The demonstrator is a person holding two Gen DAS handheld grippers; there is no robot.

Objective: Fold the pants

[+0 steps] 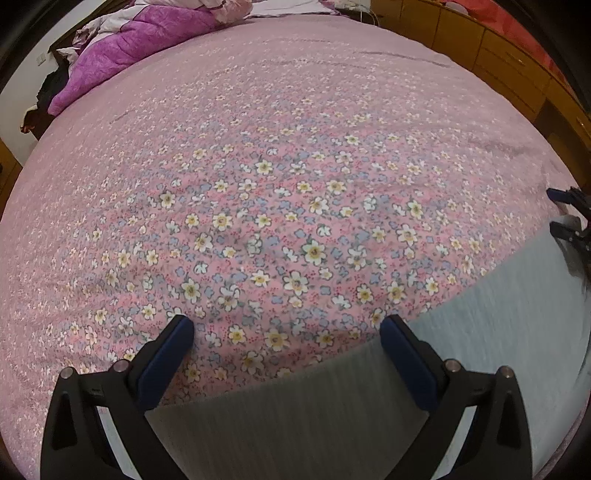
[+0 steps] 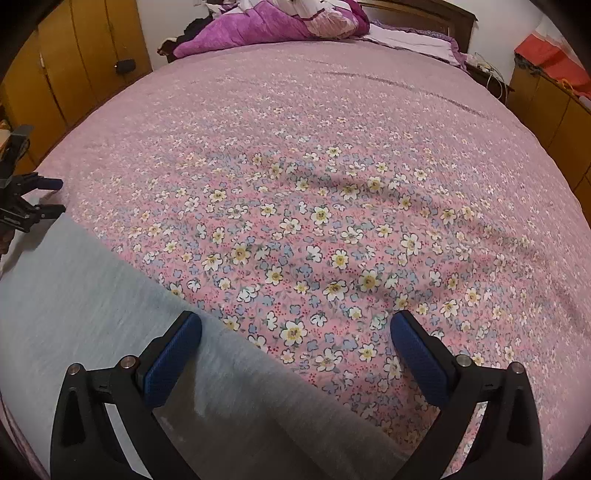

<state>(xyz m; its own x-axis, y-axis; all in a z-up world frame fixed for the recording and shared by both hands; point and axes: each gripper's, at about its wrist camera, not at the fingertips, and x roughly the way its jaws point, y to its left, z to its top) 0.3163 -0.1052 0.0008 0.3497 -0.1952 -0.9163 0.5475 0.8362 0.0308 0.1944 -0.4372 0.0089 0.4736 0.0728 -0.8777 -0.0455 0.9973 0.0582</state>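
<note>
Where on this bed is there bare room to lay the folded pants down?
The whole middle of the pink floral bedspread is free, from the grey ribbed pants at the near edge up to the purple quilt heaped at the head. It is crowded only at the near edge, where the pants and both open grippers sit.

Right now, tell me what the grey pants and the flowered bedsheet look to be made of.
Grey pants: seemingly a soft knit, perhaps ribbed cotton jersey; fine parallel lines run through the matte cloth. Flowered bedsheet: likely thin woven printed cotton, matte, with shallow creases. Neither fibre is certain from these views.
</note>
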